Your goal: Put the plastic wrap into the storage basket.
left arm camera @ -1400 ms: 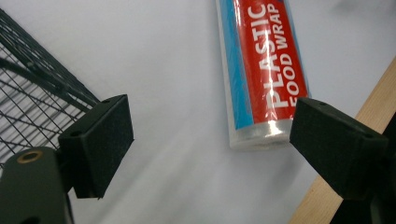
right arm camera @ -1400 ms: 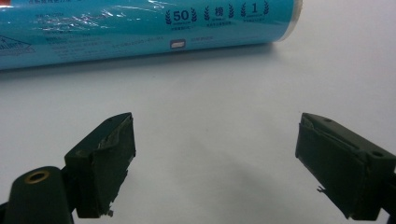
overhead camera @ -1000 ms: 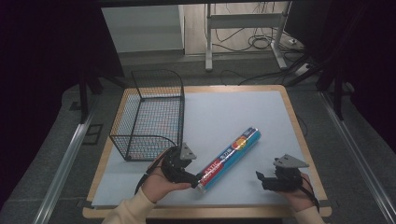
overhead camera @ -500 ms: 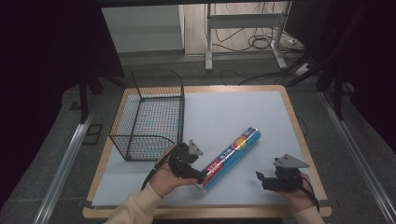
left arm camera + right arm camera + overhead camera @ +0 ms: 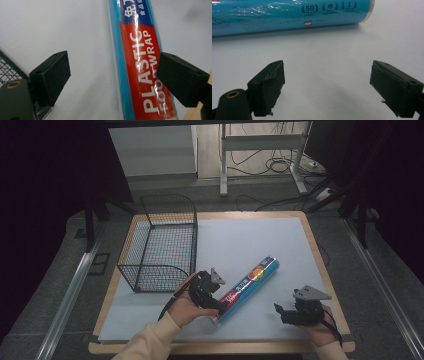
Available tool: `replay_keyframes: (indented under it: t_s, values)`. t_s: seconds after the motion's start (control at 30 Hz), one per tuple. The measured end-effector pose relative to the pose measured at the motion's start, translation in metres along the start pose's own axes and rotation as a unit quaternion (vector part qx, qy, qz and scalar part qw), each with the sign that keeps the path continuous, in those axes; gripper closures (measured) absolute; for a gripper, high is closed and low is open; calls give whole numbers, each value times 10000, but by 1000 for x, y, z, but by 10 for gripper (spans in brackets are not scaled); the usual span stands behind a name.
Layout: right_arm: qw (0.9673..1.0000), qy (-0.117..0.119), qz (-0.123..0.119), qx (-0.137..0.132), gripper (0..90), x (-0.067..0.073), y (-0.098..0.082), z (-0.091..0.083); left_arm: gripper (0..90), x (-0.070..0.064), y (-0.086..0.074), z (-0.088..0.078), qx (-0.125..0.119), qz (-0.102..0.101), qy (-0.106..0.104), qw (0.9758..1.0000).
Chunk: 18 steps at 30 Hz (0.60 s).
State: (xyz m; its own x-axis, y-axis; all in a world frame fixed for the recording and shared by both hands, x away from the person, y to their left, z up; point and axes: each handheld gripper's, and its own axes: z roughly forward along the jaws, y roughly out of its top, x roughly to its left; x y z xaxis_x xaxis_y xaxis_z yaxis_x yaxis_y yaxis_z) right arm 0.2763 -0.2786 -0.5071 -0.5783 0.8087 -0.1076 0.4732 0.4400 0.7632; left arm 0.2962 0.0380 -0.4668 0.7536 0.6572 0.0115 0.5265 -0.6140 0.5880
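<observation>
Since a second ago my left gripper [image 5: 216, 303] has tilted over the near end of the wrap roll [image 5: 247, 288]; its jaws stand wide apart, the roll [image 5: 140, 75] between them and against the right-hand one. My right gripper [image 5: 280, 312] rests near the mat's [image 5: 260, 240] front edge, jaws spread wide, roll [image 5: 287, 15] just beyond. The basket [image 5: 160, 242] stands at the left.

A wooden-edged table with a pale grey top [image 5: 260, 240] carries a black wire basket [image 5: 162, 242] near its left edge and a blue-and-red plastic-wrap roll [image 5: 247, 287] toward its front edge.
</observation>
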Motion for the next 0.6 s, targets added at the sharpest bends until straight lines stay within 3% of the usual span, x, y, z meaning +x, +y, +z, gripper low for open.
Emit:
replay_keyframes:
  t_s: [0.6]
  values:
    - [10000, -6, 5, -8, 130, 0, 0, 0, 120, -2, 27, 15, 117, 135, 81, 9998]
